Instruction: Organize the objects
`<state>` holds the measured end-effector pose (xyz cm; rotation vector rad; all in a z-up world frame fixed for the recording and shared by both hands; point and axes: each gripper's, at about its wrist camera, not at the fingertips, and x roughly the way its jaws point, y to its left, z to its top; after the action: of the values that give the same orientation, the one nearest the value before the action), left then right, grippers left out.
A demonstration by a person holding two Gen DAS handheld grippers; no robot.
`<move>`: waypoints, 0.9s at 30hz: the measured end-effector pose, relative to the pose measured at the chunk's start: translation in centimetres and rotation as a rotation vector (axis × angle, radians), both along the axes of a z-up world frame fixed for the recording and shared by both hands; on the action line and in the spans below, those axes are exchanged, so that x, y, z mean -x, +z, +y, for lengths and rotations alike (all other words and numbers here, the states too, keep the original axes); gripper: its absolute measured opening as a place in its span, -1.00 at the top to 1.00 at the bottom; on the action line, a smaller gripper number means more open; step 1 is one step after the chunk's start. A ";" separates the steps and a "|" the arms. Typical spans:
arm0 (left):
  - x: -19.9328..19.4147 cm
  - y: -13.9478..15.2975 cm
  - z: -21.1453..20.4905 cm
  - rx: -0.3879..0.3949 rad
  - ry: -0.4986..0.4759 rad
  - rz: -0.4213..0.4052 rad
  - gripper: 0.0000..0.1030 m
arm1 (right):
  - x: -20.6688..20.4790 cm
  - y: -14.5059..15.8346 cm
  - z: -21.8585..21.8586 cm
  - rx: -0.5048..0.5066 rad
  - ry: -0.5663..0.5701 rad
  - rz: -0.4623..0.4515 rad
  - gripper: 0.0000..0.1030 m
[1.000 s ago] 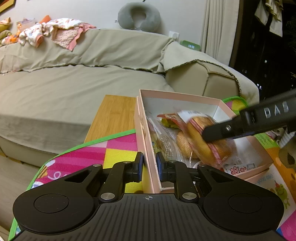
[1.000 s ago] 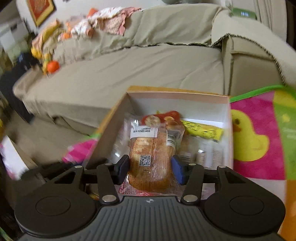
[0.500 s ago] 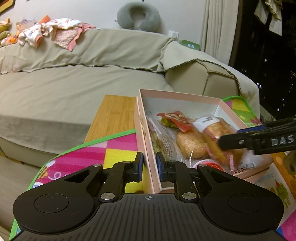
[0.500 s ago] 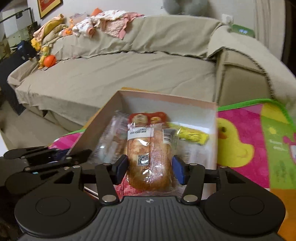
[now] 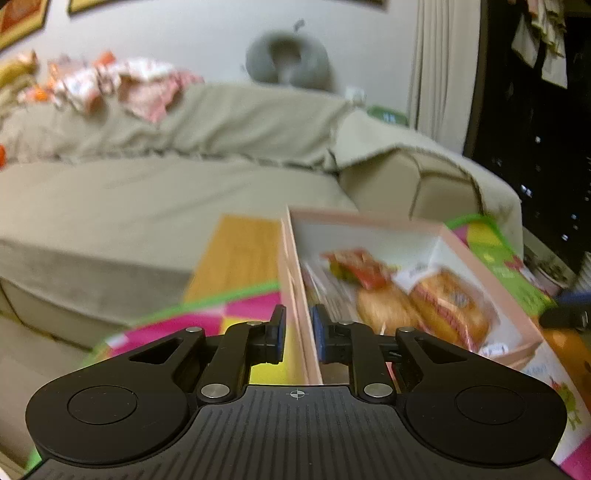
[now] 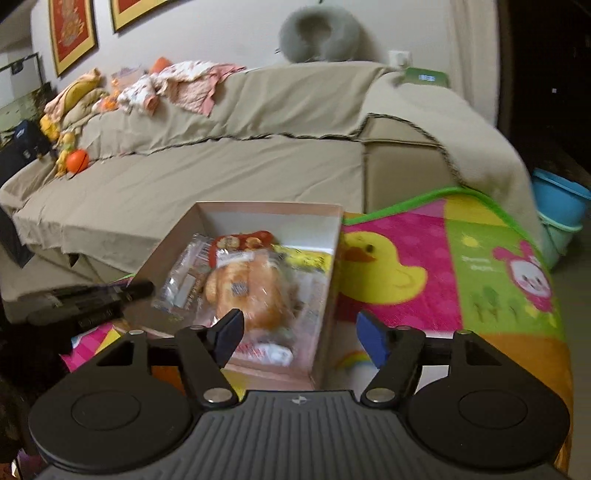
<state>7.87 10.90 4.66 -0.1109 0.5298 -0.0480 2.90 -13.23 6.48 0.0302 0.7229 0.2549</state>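
Both fingers of the right gripper (image 6: 301,334) have just opened, bread packet (image 6: 251,291) lying beyond them in the box (image 6: 332,266).

Black ribbed left gripper (image 5: 297,334) and right gripper (image 6: 301,338), blue pads, silver screws

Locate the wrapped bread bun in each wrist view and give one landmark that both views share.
Left wrist view: the bread bun lies right of centre, inside the pink box, near its right wall.
Right wrist view: the bread bun lies centre-left, in the middle of the pink box, just beyond the open right tongs.
Shared landmark: the grey neck pillow atop the sofa back.
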 end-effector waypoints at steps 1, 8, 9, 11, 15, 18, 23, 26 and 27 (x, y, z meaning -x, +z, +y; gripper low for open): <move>0.5 0.6 0.1 -0.006 0.010 -0.022 0.63 | 0.7 -0.2 -0.3 -0.003 -0.012 -0.003 -0.36; 8.3 3.0 -0.3 -0.044 0.073 -0.133 0.64 | 7.7 -2.0 -1.0 -0.002 -0.069 -0.083 -0.73; 9.6 2.5 -0.8 -0.039 0.061 -0.123 0.64 | 8.8 -2.5 -0.7 0.008 -0.073 -0.090 -0.74; 12.1 1.1 -1.8 -0.030 0.039 -0.090 0.64 | 11.1 -3.9 -0.1 0.012 -0.065 -0.083 -0.82; 16.7 -1.5 -3.9 -0.011 -0.002 -0.053 0.64 | 14.9 -6.3 0.8 -0.022 -0.060 -0.061 -1.00; 19.2 -3.0 -5.4 -0.036 -0.040 -0.039 0.64 | 16.9 -7.8 1.3 -0.010 -0.085 -0.050 -1.00; 21.0 -4.8 -7.6 -0.106 -0.091 -0.020 0.63 | 18.7 -9.1 1.3 -0.028 -0.139 -0.045 -1.00; 21.2 -5.7 -8.1 -0.093 -0.076 -0.009 0.62 | 19.3 -9.9 1.7 0.005 -0.157 -0.081 -1.00; 21.1 -5.8 -8.2 -0.083 -0.064 -0.016 0.62 | 19.6 -10.2 2.1 0.031 -0.155 -0.095 -1.00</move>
<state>-13.28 2.68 -1.11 -0.0123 0.5182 -0.0893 -16.72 -11.17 -3.74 0.0437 0.6264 0.0962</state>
